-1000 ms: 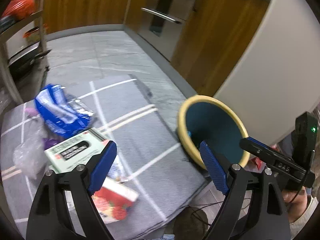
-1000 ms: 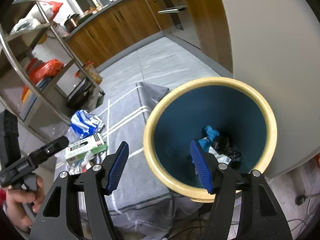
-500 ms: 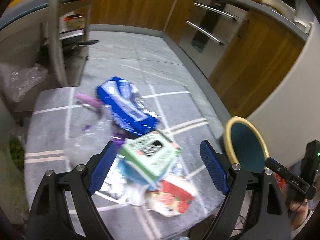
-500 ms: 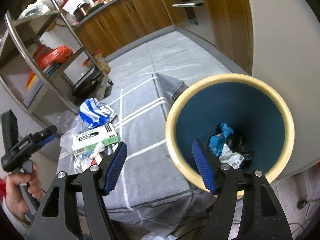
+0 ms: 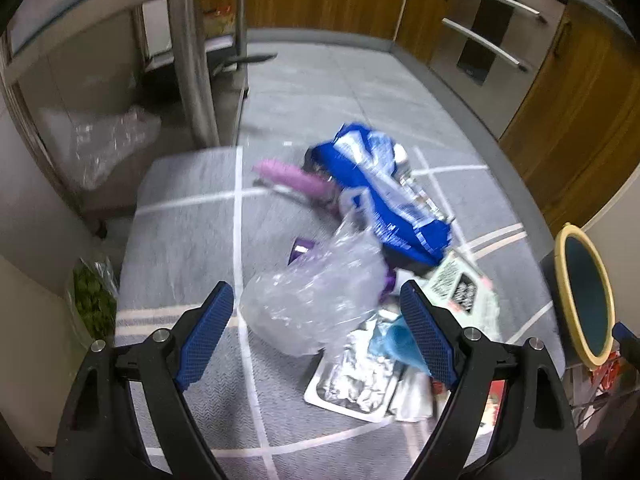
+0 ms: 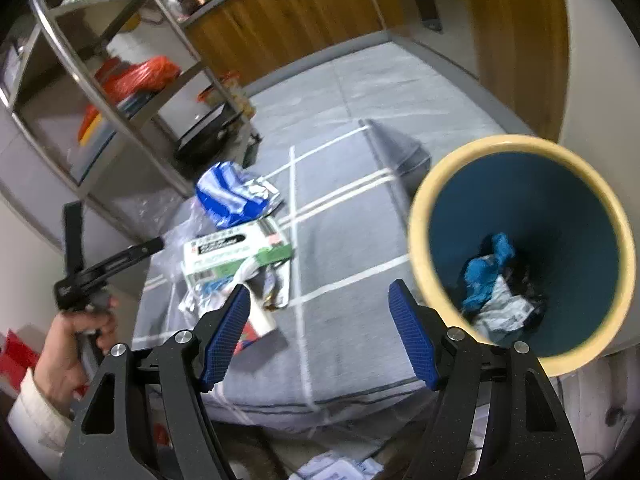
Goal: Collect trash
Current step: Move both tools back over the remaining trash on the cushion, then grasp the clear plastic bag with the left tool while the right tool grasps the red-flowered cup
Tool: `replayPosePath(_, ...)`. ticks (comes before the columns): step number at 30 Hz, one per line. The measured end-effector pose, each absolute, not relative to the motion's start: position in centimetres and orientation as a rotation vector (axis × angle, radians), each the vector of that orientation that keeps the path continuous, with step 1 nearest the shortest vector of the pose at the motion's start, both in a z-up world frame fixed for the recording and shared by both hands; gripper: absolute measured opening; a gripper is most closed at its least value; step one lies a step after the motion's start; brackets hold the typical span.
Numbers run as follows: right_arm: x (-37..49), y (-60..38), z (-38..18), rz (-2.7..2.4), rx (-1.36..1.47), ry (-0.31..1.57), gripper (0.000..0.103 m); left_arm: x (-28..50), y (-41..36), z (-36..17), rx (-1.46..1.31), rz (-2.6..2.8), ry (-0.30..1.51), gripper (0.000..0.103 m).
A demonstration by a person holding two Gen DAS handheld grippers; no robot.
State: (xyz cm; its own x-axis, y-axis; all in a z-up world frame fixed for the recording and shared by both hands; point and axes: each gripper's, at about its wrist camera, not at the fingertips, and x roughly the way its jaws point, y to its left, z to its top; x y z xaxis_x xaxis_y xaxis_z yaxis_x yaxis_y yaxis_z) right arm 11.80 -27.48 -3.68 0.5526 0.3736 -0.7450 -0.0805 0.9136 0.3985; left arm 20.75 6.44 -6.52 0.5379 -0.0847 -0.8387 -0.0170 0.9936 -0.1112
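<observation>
A heap of trash lies on a grey lined mat (image 5: 188, 236): a clear plastic bag (image 5: 312, 304), a blue snack bag (image 5: 384, 196), a pink wrapper (image 5: 292, 178), a green-white box (image 5: 460, 292) and a foil tray (image 5: 356, 380). My left gripper (image 5: 316, 336) is open and empty, just above the clear bag. My right gripper (image 6: 320, 332) is open and empty over the mat (image 6: 344, 208), between the heap (image 6: 236, 248) and the trash bin (image 6: 520, 252). The bin is teal with a yellow rim and holds blue and white scraps. It shows at the right edge of the left wrist view (image 5: 584, 296).
A metal shelf rack (image 6: 104, 92) with red bags and pans stands left of the mat. Wooden cabinets (image 5: 576, 104) and an oven line the far side. A white wall (image 6: 600, 60) is behind the bin. Papers lie on the floor below the mat's near edge.
My left gripper has swung left from the bin to above the trash heap, closer to the clear bag. My right gripper has drawn left, away from the bin's mouth.
</observation>
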Motion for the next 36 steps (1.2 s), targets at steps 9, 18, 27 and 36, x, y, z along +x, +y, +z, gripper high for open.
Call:
replayPosePath(9, 12.1, -25.4, -6.5, 0.346, 0.438, 1.055, 0.073, 21.0, 6.2, -8.2, -0.043, -0.040, 1.046, 0.044)
replayPosePath(18, 12.5, -24.7, -9.1, 0.401, 0.601, 1.128, 0.073, 19.7, 7.2, -6.8, -0.120, -0.016, 1.039, 0.013)
replayPosePath(27, 13.0, -23.2, -11.7, 0.428, 0.682, 1.183, 0.073, 16.9, 9.0, -3.4, -0.278, -0.019, 0.990, 0.013)
replayPosePath(36, 13.9, -21.3, -14.0, 0.455, 0.768, 1.213, 0.054, 13.9, 8.2, -0.3, -0.299, -0.085, 0.929, 0.013)
